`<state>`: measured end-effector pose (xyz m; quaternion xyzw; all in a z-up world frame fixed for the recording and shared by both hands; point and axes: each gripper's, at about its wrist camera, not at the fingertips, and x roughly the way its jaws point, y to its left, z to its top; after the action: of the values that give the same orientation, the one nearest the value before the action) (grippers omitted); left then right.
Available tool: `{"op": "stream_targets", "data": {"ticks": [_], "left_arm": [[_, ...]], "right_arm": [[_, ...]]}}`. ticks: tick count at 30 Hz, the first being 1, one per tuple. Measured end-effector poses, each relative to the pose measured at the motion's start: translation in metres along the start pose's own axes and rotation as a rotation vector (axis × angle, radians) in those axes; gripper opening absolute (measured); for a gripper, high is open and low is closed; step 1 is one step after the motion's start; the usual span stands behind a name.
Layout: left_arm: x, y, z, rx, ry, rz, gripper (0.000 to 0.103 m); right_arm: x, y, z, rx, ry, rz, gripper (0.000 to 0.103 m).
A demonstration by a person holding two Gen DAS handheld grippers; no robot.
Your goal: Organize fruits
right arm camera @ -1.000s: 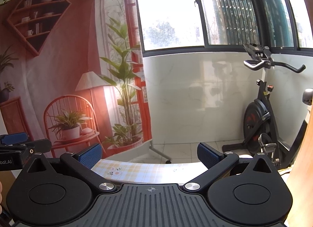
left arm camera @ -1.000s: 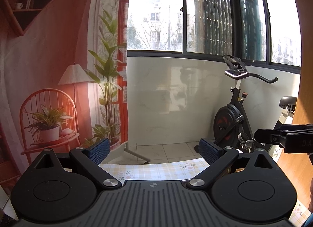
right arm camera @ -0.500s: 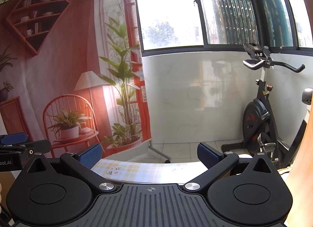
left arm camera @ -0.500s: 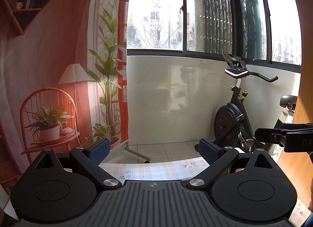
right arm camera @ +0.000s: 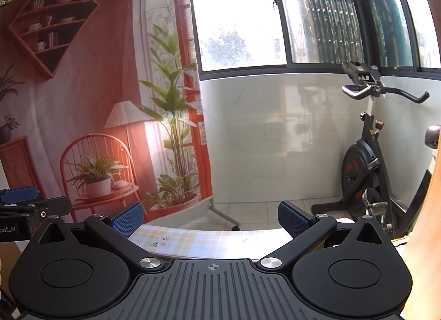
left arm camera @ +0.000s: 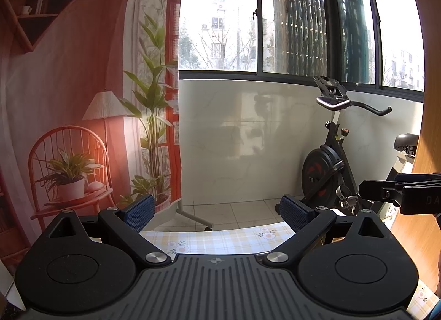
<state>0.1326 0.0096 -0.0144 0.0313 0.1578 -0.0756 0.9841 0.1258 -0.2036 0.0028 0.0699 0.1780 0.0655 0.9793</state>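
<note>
No fruit shows in either view. My left gripper (left arm camera: 216, 213) is open, its blue pads (left arm camera: 139, 211) wide apart with nothing between them, held level above the far edge of a table with a checked floral cloth (left arm camera: 220, 240). My right gripper (right arm camera: 210, 213) is open too and empty, over the same cloth (right arm camera: 193, 238). Each gripper appears at the edge of the other's view: the right gripper (left arm camera: 399, 191) at the right, the left gripper (right arm camera: 30, 204) at the left. Both cameras look out across the room, not down at the tabletop.
A printed backdrop (left arm camera: 82, 99) on a wheeled stand hangs beyond the table at the left. An exercise bike (left arm camera: 330, 160) stands on the tiled floor at the right, under large windows (left arm camera: 275, 16). A wooden panel (left arm camera: 430, 127) borders the right edge.
Both grippers stay open and nearly still; the view has shifted only very slightly.
</note>
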Motion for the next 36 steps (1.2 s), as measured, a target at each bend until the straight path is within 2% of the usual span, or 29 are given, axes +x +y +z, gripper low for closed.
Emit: {"op": "stream_targets", "data": {"ticks": [36], "left_arm": [[-0.0003,0.0004,0.0003,-0.001,-0.001,-0.007,0.098]], "right_arm": [[-0.0018,-0.0056,-0.0005,0.005,-0.002,-0.007,0.103]]}}
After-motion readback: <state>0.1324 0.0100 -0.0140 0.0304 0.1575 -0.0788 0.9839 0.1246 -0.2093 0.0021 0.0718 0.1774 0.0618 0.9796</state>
